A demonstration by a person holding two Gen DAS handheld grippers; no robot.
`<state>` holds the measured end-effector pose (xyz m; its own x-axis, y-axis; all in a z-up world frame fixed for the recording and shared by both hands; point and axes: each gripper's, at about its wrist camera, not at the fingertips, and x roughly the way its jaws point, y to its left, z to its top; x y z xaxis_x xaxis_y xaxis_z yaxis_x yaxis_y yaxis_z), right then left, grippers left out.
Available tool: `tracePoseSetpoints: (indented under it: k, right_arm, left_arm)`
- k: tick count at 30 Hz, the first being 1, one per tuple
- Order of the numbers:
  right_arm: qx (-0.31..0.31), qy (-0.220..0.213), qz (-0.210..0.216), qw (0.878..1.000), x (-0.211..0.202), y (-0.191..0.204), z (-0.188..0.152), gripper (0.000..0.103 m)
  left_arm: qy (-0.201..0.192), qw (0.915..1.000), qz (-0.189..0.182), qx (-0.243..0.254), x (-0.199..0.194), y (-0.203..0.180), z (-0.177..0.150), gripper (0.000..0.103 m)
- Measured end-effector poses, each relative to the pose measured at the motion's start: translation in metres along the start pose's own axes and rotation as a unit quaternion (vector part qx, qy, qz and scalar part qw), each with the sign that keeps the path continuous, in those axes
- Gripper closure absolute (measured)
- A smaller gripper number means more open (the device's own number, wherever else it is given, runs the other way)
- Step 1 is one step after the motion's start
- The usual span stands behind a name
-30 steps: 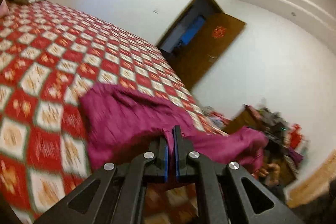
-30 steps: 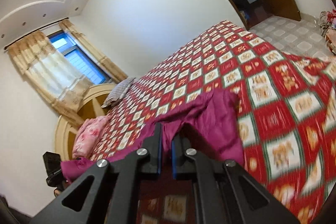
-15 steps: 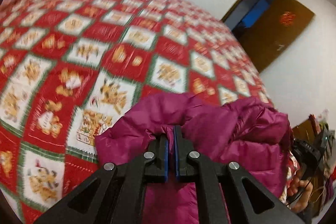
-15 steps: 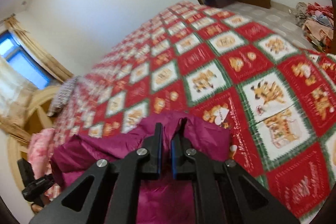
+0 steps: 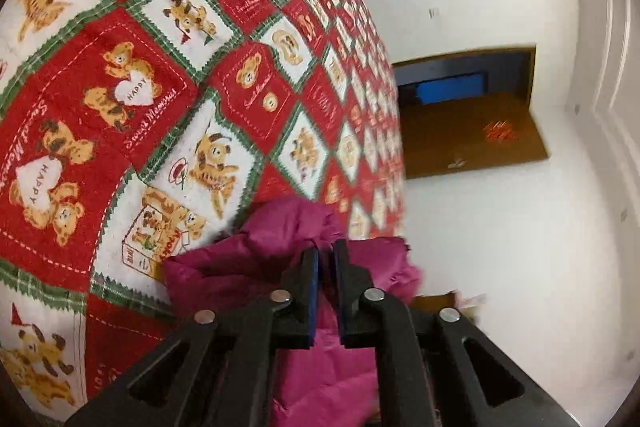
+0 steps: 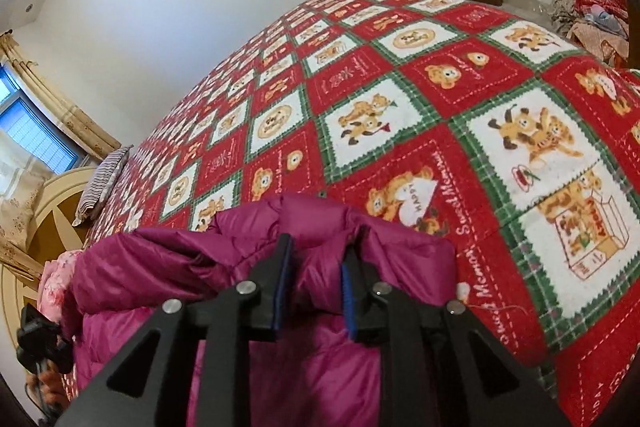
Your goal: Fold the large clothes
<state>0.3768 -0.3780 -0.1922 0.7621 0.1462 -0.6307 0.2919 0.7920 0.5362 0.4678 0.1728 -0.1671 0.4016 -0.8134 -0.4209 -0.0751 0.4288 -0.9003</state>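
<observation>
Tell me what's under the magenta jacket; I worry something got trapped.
The magenta jacket lies on the patchwork bedspread, which shows all around it. Anything beneath its folds is covered.

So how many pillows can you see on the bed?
2: a striped pillow at the far end of the bed, and a pink flowery one nearer, beside the purple jacket. More may be hidden.

The left gripper (image 5: 327,259) at six o'clock has just been opening, its jaws a narrow gap apart with the magenta jacket (image 5: 280,259) between them. The jacket lies bunched on the red teddy-bear bedspread (image 5: 140,87). A brown door (image 5: 472,135) stands at three o'clock.
</observation>
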Motion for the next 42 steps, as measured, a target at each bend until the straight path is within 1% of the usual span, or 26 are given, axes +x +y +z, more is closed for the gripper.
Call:
tracePoseSetpoints:
  k: [1,2,3,4,5,6,7,8,9,10,12,14,15,16,17,18,19,20,21,25,27,30,33,34,37,42]
  right_arm:
    - [-0.001,0.0,0.0,1.0,0.002,0.002,0.0,0.078]
    - [-0.001,0.001,0.002,1.0,0.003,0.003,0.001,0.077]
    - [0.0,0.003,0.006,1.0,0.002,0.002,0.001,0.076]
    - [0.002,0.006,0.008,1.0,0.003,0.003,0.002,0.075]
    - [0.006,0.011,0.011,1.0,0.003,0.002,0.004,0.075]
    - [0.009,0.016,0.015,1.0,0.001,0.002,0.007,0.07]
    - [0.012,0.017,0.02,1.0,-0.004,0.002,0.011,0.056]
    - [0.013,0.006,0.024,1.0,-0.014,0.003,0.015,0.044]
    - [0.014,-0.016,0.023,1.0,-0.028,0.003,0.02,0.015]
    - [0.013,-0.045,0.019,0.999,-0.045,0.005,0.023,0.0]
    - [-0.008,-0.093,-0.014,0.996,-0.076,0.015,0.028,0.0]
    - [-0.053,-0.108,-0.05,0.991,-0.093,0.036,0.028,0.006]
    - [-0.081,-0.104,-0.053,0.99,-0.096,0.048,0.026,0.02]
    - [-0.126,-0.079,-0.039,0.988,-0.094,0.068,0.022,0.036]
    - [-0.157,-0.055,-0.034,0.985,-0.088,0.084,0.017,0.044]
    - [-0.182,-0.038,-0.035,0.982,-0.081,0.1,0.011,0.056]
    - [-0.199,-0.025,-0.027,0.979,-0.073,0.113,0.004,0.061]
    - [-0.209,-0.015,-0.016,0.978,-0.063,0.125,0.0,0.061]
    - [-0.215,-0.007,-0.012,0.976,-0.051,0.135,-0.005,0.061]
    - [-0.226,0.034,-0.015,0.973,0.007,0.155,-0.023,0.062]
    - [-0.228,0.045,-0.028,0.972,0.031,0.154,-0.03,0.062]
    - [-0.227,0.051,-0.032,0.972,0.053,0.145,-0.044,0.062]
    - [-0.216,0.04,-0.025,0.975,0.053,0.138,-0.046,0.062]
    - [-0.216,0.038,-0.025,0.975,0.053,0.138,-0.046,0.062]
    - [-0.221,0.033,-0.028,0.974,0.054,0.14,-0.048,0.062]
    - [-0.222,0.043,-0.035,0.973,0.059,0.143,-0.046,0.062]
  left_arm:
    - [-0.016,0.9999,-0.001,-0.001,-0.007,-0.001,0.003,0.085]
    - [-0.044,0.999,-0.004,-0.002,-0.019,-0.002,0.007,0.067]
    - [-0.061,0.998,-0.013,-0.009,-0.028,-0.002,0.011,0.044]
    - [-0.094,0.9946,-0.03,-0.032,-0.043,0.002,0.014,0.033]
    - [-0.133,0.989,-0.031,-0.056,-0.058,0.005,0.013,0.02]
    - [-0.155,0.9861,-0.011,-0.057,-0.066,0.001,0.009,0.018]
    - [-0.156,0.9869,0.017,-0.037,-0.068,-0.007,0.007,0.018]
    - [-0.147,0.9874,0.057,0.009,-0.066,-0.022,0.002,0.018]
    - [-0.143,0.9853,0.086,0.039,-0.062,-0.032,-0.002,0.018]
    - [-0.139,0.9758,0.139,0.095,-0.055,-0.051,-0.015,0.018]
    - [-0.134,0.9575,0.188,0.173,-0.04,-0.076,-0.038,0.018]
    - [-0.12,0.9397,0.221,0.232,-0.019,-0.095,-0.064,0.018]
    - [-0.108,0.9318,0.228,0.26,-0.004,-0.102,-0.077,0.018]
    - [-0.1,0.9259,0.232,0.281,0.009,-0.109,-0.085,0.018]
    - [-0.087,0.9123,0.241,0.32,0.032,-0.124,-0.105,0.018]
    - [-0.08,0.9015,0.246,0.347,0.048,-0.132,-0.115,0.018]
    - [-0.073,0.8922,0.246,0.372,0.065,-0.141,-0.128,0.018]
    - [-0.071,0.8882,0.247,0.381,0.078,-0.143,-0.126,0.018]
    - [-0.072,0.8828,0.254,0.389,0.097,-0.148,-0.134,0.018]
    - [-0.083,0.8735,0.295,0.378,0.142,-0.139,-0.123,0.018]
    - [-0.085,0.8726,0.311,0.367,0.156,-0.131,-0.115,0.018]
    - [-0.1,0.8604,0.34,0.367,0.17,-0.117,-0.109,0.017]
    - [-0.107,0.8472,0.358,0.378,0.181,-0.109,-0.107,0.015]
    - [-0.112,0.8447,0.362,0.378,0.185,-0.105,-0.106,0.014]
    - [-0.122,0.8472,0.363,0.368,0.192,-0.094,-0.102,0.009]
    - [-0.119,0.8567,0.359,0.351,0.195,-0.085,-0.094,0.007]
